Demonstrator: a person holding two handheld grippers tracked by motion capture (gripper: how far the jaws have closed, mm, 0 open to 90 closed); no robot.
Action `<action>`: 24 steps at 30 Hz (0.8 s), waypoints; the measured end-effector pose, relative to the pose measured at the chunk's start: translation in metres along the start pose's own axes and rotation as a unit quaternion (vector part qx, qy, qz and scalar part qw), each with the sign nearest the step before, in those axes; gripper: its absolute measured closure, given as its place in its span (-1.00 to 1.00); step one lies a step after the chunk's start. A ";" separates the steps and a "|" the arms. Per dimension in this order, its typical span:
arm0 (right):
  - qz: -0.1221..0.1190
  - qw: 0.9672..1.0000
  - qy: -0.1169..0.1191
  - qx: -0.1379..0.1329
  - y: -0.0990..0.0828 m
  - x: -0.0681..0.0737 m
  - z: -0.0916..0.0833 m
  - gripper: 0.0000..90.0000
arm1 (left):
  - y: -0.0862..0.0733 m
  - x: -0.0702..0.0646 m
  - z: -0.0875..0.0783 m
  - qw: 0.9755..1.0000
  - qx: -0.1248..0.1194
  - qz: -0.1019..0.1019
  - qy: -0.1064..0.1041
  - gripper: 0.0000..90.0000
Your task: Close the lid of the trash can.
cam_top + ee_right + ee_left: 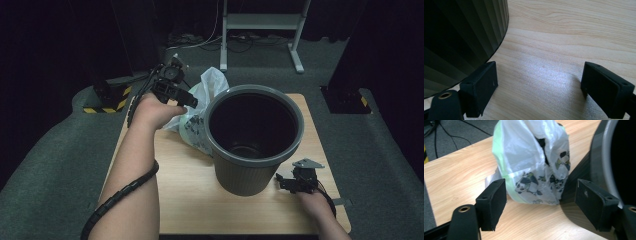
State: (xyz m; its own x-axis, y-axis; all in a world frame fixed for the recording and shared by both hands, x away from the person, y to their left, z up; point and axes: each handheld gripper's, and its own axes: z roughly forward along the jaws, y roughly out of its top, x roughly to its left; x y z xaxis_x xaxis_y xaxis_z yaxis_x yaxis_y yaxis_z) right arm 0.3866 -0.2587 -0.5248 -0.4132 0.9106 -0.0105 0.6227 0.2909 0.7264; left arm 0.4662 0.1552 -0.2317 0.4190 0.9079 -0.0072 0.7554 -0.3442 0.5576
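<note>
A grey ribbed bin (255, 137) stands upright on the wooden table (185, 200), its mouth empty and dark. A crumpled white plastic bag (202, 107) with green edging and panda prints leans against the bin's left side. My left gripper (181, 101) hovers just left of the bag, jaws open. In the left gripper view the bag (534, 162) stands ahead between the open jaws, untouched, with the bin wall (599, 162) at right. My right gripper (282, 181) rests low by the bin's right base, open; in its own view the gripper (539, 87) has bare table between its jaws.
The bin's ribbed wall (461, 37) stands close on the left in the right gripper view. A metal stand (260, 30) and cables lie on the dark floor beyond the table. A base with yellow-black stripes (107, 100) sits at far left.
</note>
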 end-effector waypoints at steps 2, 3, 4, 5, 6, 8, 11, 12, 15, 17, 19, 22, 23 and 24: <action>0.001 1.000 0.000 0.000 0.000 0.000 0.000 -0.71 | -0.004 0.003 0.000 1.000 -0.002 0.002 0.001 -0.47; 0.001 1.000 0.000 0.000 0.000 0.000 0.000 -0.71 | -0.006 0.003 0.001 1.000 -0.002 0.008 0.001 -0.49; 0.001 1.000 0.000 0.001 0.000 0.000 0.000 -0.71 | -0.007 0.003 0.002 1.000 0.000 0.013 0.004 -0.52; 0.001 1.000 0.000 0.001 0.000 0.000 0.000 -0.71 | -0.009 0.003 0.003 1.000 0.000 0.014 0.008 -0.56; 0.002 1.000 0.001 0.001 0.000 0.000 0.000 -0.71 | -0.011 0.004 0.003 1.000 -0.001 0.015 0.008 -0.58; 0.001 1.000 0.000 0.001 0.000 0.000 0.000 -0.71 | -0.014 0.007 0.005 1.000 -0.004 0.010 0.007 -0.59; 0.000 1.000 0.001 0.000 0.000 0.000 0.000 -0.71 | -0.021 0.012 0.007 1.000 -0.008 0.005 0.016 -0.64; 0.000 1.000 0.001 0.000 0.000 0.000 0.000 -0.71 | -0.024 0.014 0.009 1.000 -0.011 0.001 0.016 -0.64; 0.000 1.000 0.000 0.000 0.000 0.000 0.000 -0.71 | -0.034 0.021 0.013 1.000 -0.015 -0.013 0.008 -0.64; 0.000 1.000 0.001 0.000 0.000 0.000 0.000 -0.71 | -0.040 0.025 0.017 1.000 -0.013 -0.013 0.009 -0.64; 0.000 1.000 0.001 0.000 0.000 0.000 0.000 -0.71 | -0.046 0.029 0.019 1.000 -0.015 -0.018 0.007 -0.64; 0.000 1.000 0.001 0.000 0.000 0.000 0.000 -0.71 | -0.054 0.035 0.023 1.000 -0.019 -0.019 0.010 -0.64; 0.000 1.000 0.001 0.000 0.000 0.000 0.000 -0.71 | -0.058 0.037 0.024 1.000 -0.020 -0.020 0.012 -0.64; 0.000 1.000 0.001 0.000 0.000 0.000 0.000 -0.71 | -0.061 0.039 0.026 1.000 -0.020 -0.019 0.013 -0.64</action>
State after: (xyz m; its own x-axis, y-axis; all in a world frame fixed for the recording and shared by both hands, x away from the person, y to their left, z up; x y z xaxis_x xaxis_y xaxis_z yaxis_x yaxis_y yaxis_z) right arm 0.3870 -0.2587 -0.5246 -0.4140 0.9102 -0.0099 0.6228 0.2912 0.7262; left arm 0.4489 0.2053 -0.2876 0.3765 0.9264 -0.0068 0.7495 -0.3002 0.5900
